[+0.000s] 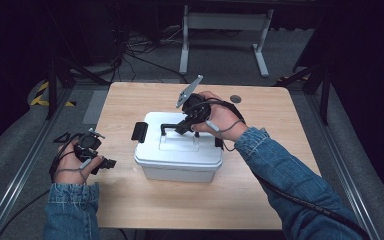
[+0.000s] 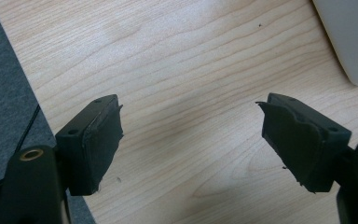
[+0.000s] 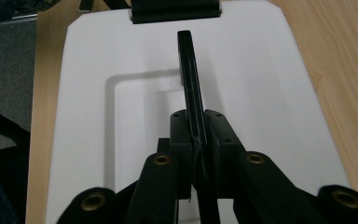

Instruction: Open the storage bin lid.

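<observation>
While the right gripper point(image 3: 196, 140) pinches the black carry handle point(image 3: 190, 79) of the white lidded box point(image 1: 179, 155), its jaws pressed together on the raised bar, the step in hand is judged to be the securing of that handle ahead of a lift. The box stands near the middle of the wooden table point(image 1: 260, 200), with a black latch point(image 1: 139, 131) at its left end. The left gripper point(image 2: 191, 140) rests apart from the box, at the table's left edge, jaws spread with nothing between them over bare wood. The next move, as judged, calls for a straight upward pull with the grip kept firm; whether the lid or the whole box would rise cannot be told, since the state of the latches is not clear. The free gripper may be needed to steady the body. The tabletop is pale woodgrain. Around it lie grey carpet, loose cables point(image 1: 130, 55), metal floor rails point(image 1: 20, 170), yellow-black hazard tape point(image 1: 41, 95) and a white desk frame point(image 1: 225, 30) beyond, the room being dark.
</observation>
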The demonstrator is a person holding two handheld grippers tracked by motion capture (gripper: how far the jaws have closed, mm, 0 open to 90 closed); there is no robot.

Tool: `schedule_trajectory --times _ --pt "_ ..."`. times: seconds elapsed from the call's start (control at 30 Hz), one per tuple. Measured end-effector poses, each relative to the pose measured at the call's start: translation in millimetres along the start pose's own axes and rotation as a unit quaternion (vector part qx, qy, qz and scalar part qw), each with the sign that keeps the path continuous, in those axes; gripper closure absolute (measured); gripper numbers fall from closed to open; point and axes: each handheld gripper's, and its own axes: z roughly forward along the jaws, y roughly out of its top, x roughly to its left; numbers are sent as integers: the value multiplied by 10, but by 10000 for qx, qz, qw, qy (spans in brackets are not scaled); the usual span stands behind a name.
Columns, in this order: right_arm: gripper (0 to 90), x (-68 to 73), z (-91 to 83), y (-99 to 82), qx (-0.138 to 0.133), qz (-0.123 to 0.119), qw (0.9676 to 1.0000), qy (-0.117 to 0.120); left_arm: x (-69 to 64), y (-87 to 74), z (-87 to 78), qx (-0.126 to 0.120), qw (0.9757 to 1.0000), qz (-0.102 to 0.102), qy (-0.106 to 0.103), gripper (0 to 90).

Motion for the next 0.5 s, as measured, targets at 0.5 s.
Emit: schedule_trajectory --times 0.5 --pt "841 17 -313 95 -350 -30 9993 -122 -8 3 11 10 10000 14 10 208"
